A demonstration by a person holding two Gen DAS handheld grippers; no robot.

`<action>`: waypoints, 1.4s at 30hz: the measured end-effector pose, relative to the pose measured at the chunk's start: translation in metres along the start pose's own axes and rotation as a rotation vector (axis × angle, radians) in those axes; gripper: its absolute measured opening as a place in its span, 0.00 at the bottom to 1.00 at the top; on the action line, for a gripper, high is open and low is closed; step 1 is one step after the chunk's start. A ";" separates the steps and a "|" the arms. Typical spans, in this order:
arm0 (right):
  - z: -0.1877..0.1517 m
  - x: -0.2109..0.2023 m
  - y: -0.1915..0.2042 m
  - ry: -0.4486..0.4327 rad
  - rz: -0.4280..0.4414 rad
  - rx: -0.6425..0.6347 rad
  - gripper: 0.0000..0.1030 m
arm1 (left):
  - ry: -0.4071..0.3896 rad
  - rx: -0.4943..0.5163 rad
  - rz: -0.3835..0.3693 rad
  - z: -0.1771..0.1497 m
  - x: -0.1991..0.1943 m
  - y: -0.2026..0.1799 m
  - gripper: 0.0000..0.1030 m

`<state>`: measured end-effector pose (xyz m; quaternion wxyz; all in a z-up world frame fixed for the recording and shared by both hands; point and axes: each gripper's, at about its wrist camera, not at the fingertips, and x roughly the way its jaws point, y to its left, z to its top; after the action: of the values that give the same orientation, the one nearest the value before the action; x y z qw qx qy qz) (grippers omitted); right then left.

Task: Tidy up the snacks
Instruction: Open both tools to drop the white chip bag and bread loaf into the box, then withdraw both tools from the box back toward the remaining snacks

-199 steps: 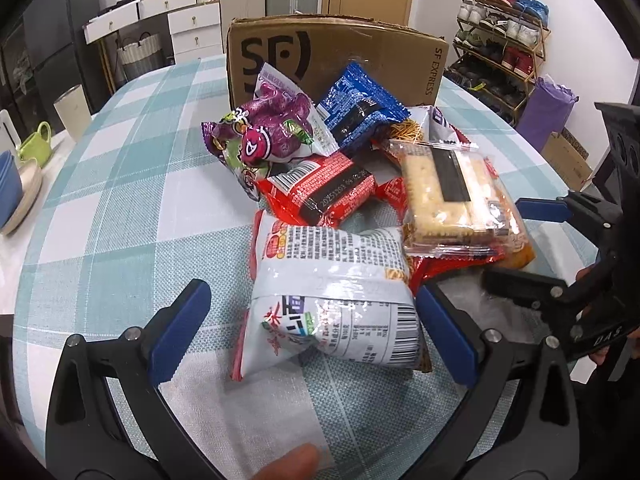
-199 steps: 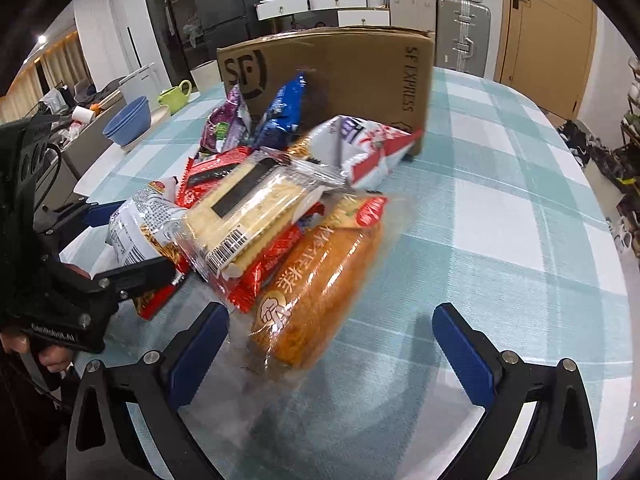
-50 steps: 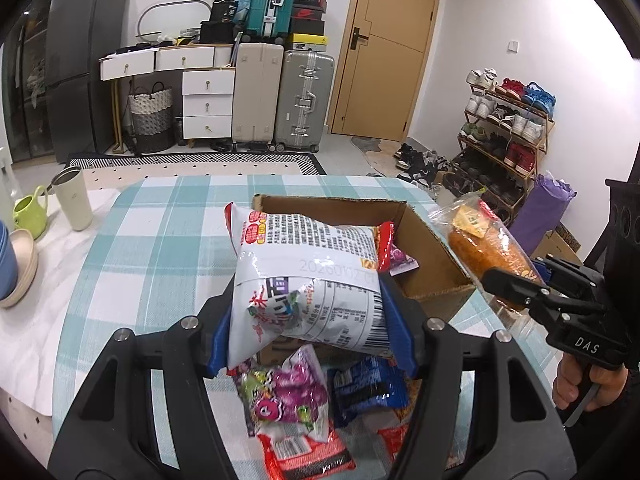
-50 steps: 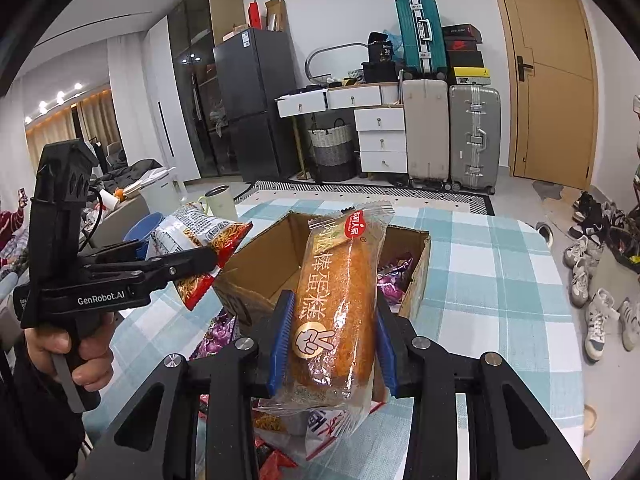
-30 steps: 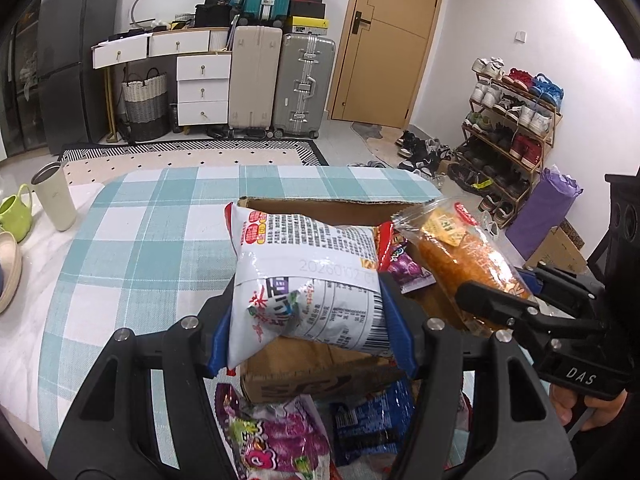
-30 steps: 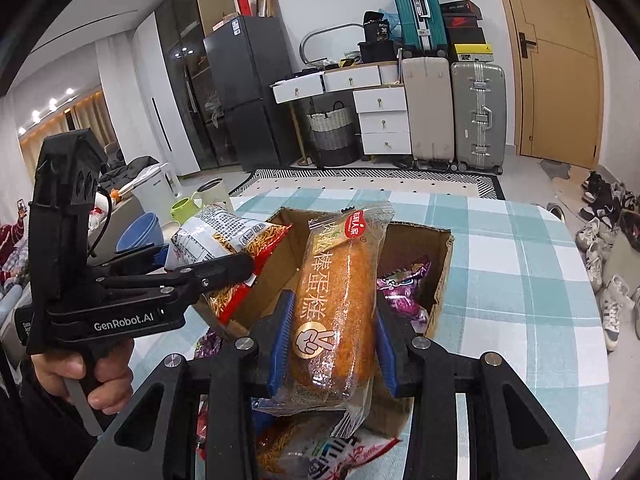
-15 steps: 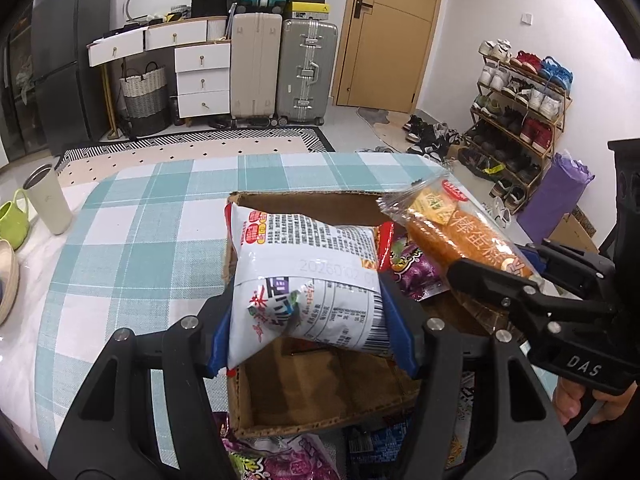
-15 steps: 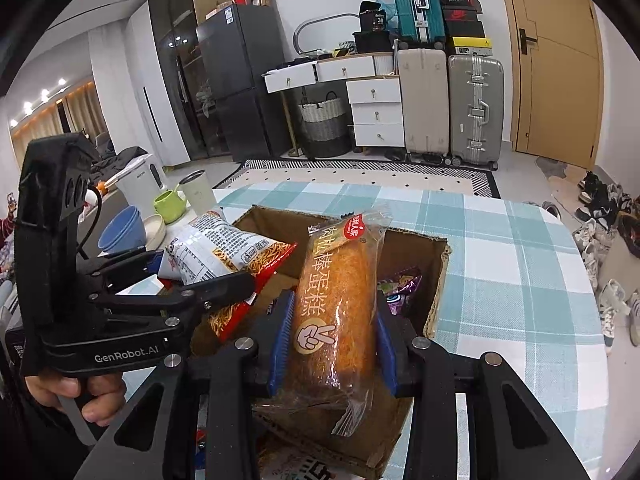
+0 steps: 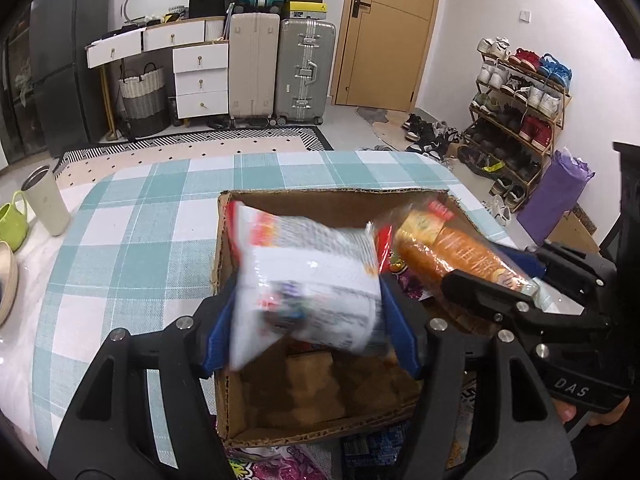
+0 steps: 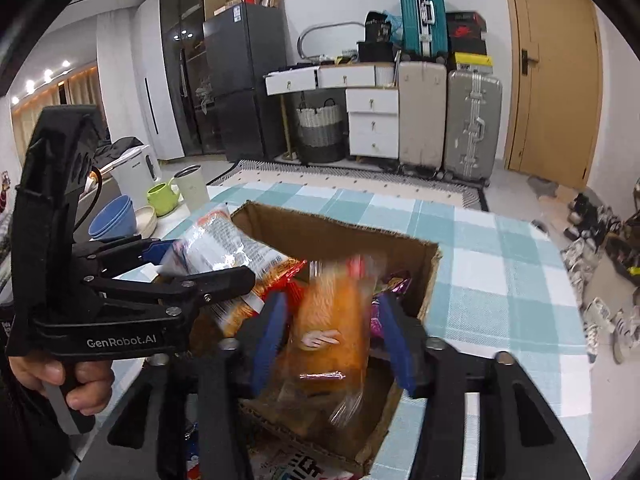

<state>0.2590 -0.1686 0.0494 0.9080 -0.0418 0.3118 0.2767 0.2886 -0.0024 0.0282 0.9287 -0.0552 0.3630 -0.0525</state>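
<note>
Two crinkly packets [image 9: 308, 280] [image 10: 332, 332] blur above rough cardboard box [image 9: 332, 204].

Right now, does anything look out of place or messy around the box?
Yes. Several snack packets lie outside the cardboard box, partly tucked under its near edge. Both held snacks, the white bag and orange cake pack, are motion-blurred.
</note>
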 end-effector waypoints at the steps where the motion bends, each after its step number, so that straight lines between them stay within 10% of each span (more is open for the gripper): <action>1: 0.000 -0.005 0.000 -0.012 0.001 0.000 0.77 | 0.004 -0.001 0.003 0.000 0.000 0.000 0.64; 10: -0.009 -0.049 -0.012 -0.061 -0.081 0.064 0.99 | -0.038 0.005 0.001 -0.007 -0.041 -0.005 0.99; 28: -0.072 -0.114 -0.002 -0.034 -0.081 0.056 0.99 | -0.107 0.016 0.073 -0.075 -0.149 -0.006 0.99; 42: -0.109 -0.113 0.022 0.013 -0.034 -0.001 0.99 | -0.099 0.049 0.076 -0.124 -0.162 -0.018 0.99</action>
<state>0.1148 -0.2308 0.0305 0.9106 -0.0494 0.3167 0.2609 0.0848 -0.0064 0.0486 0.9480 -0.0209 0.3168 -0.0232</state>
